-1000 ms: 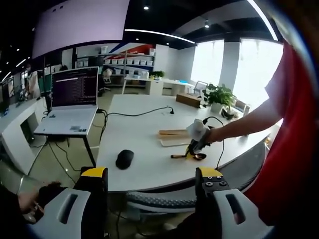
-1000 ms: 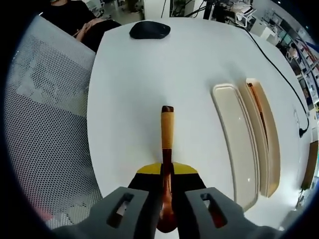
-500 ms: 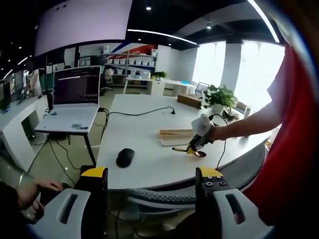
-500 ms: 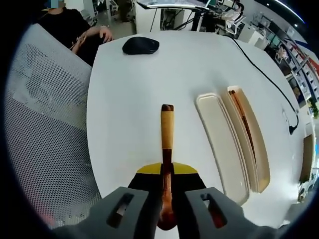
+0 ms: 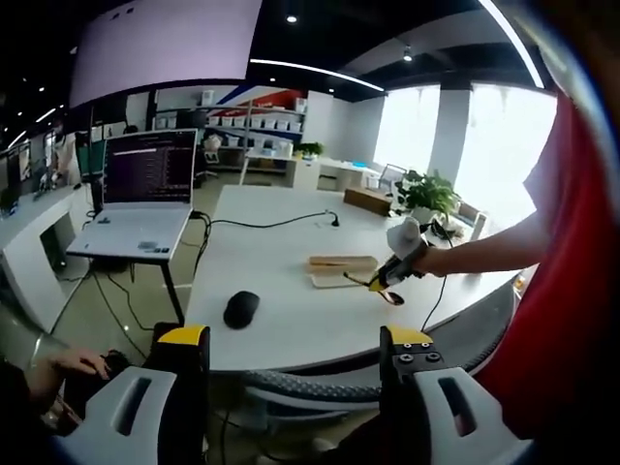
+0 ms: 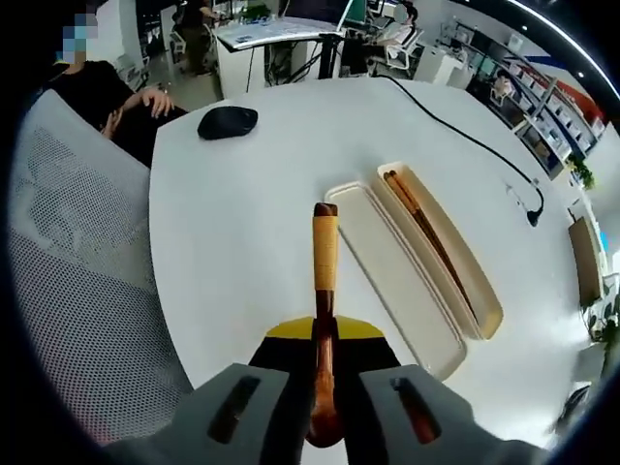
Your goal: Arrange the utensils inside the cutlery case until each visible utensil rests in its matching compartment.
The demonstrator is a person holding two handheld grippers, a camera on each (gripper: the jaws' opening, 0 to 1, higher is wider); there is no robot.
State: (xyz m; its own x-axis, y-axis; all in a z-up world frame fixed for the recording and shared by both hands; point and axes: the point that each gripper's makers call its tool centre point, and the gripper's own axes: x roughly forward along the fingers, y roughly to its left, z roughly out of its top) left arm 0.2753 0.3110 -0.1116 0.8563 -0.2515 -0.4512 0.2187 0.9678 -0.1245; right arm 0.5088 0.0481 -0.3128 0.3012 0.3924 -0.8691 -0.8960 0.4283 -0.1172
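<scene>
On the white table, with the open cutlery case as the landmark, things run left to right in the right gripper view like this: a black computer mouse sits well to the left of the case and far up the table, the held utensil comes next, and then the case itself, a pale shallow tray beside a deeper half in which a dark wooden-handled utensil lies lengthwise. The right gripper has its jaws closed on a wooden-handled spoon, pinching it near the neck, bowl end toward the camera and the pale handle pointing out, its tip just left of the case and above the table. That spoon looks light and stiff, with a smooth, probably varnished handle that may twist in a narrow pinch; a hold close to the middle seems the steadier choice, and a low, level release should keep it from bouncing off the shallow tray. In the left gripper view the same scene appears from afar: the mouse left, the case in the middle of the table, the right gripper with its spoon beside it. The left gripper hangs off the table edge, well away from the case, jaws parted and holding nothing.
</scene>
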